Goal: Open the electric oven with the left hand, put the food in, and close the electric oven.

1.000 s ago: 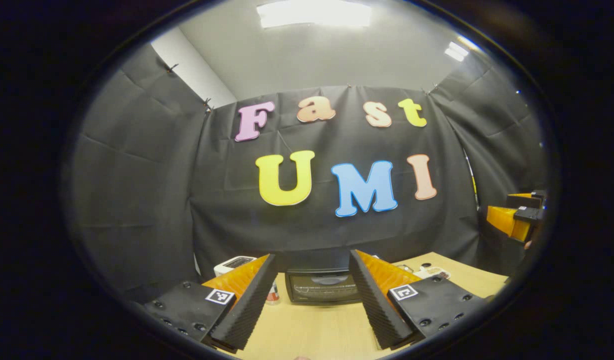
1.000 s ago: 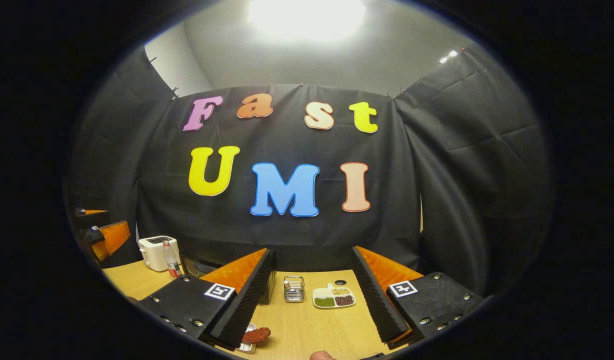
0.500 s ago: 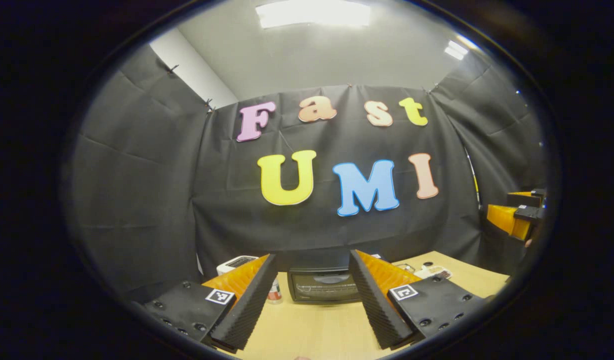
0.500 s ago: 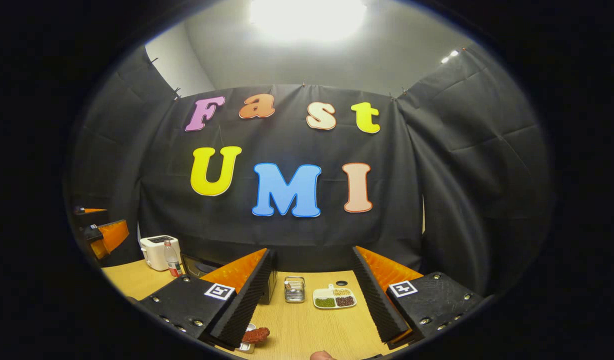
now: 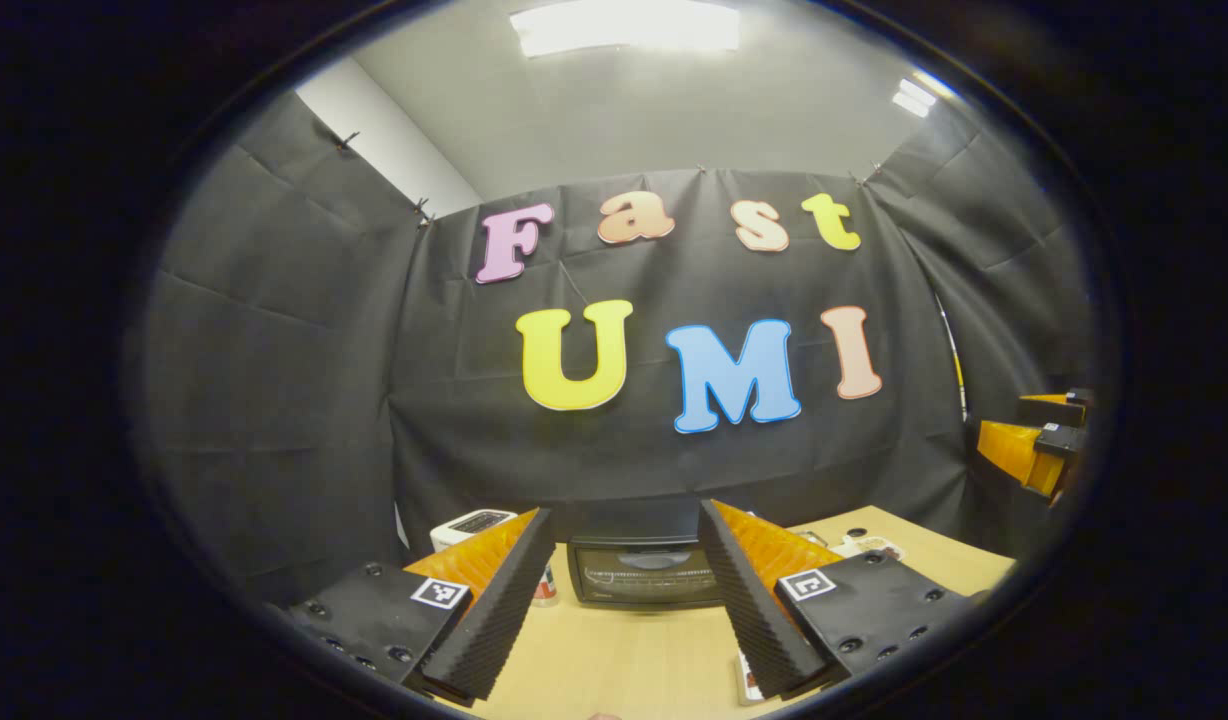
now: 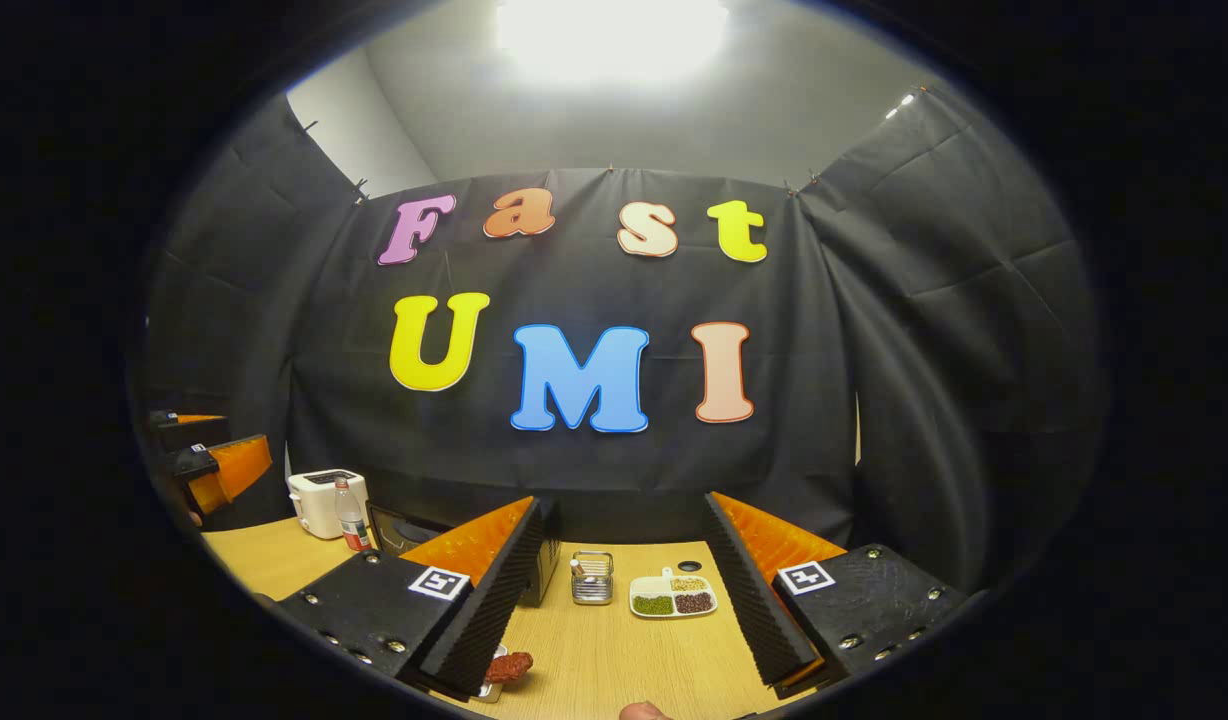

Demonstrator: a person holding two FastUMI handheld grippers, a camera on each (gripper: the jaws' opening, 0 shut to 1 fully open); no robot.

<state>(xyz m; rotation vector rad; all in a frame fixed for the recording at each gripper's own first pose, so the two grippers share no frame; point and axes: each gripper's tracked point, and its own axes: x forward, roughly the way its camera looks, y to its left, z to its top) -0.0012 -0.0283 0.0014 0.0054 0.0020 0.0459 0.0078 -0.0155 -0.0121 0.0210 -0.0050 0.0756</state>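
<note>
The electric oven [image 5: 644, 570], a dark box with a glass door that looks closed, stands at the back edge of the pale wooden worktop [image 5: 624, 660], against the black cloth wall. In the left gripper view it sits framed between the two fingers of the left tool [image 5: 626, 600], whose fingers are spread wide apart and hold nothing. The food [image 6: 509, 666], a reddish-brown piece resting on a small tray, lies at the near edge of the worktop, just beside the left finger of the right tool [image 6: 614, 605] in the right gripper view; that tool also stands wide apart and empty. To the left of the oven, toward the back left corner, are a white toaster [image 6: 326, 502] and a small bottle [image 6: 351, 522]. To the oven's right, further along the back of the worktop, are a wire basket [image 6: 592, 578] and a divided dish [image 6: 673, 595] of green, brown and pale grains. Compared with a second ago, the scene has drifted only slightly: the oven sits a touch lower and larger between the left tool's fingers, and the right view has swung a little. This suggests the left tool is just starting its approach to the oven door; the door is not yet touched, and the food is not yet picked up.
</note>
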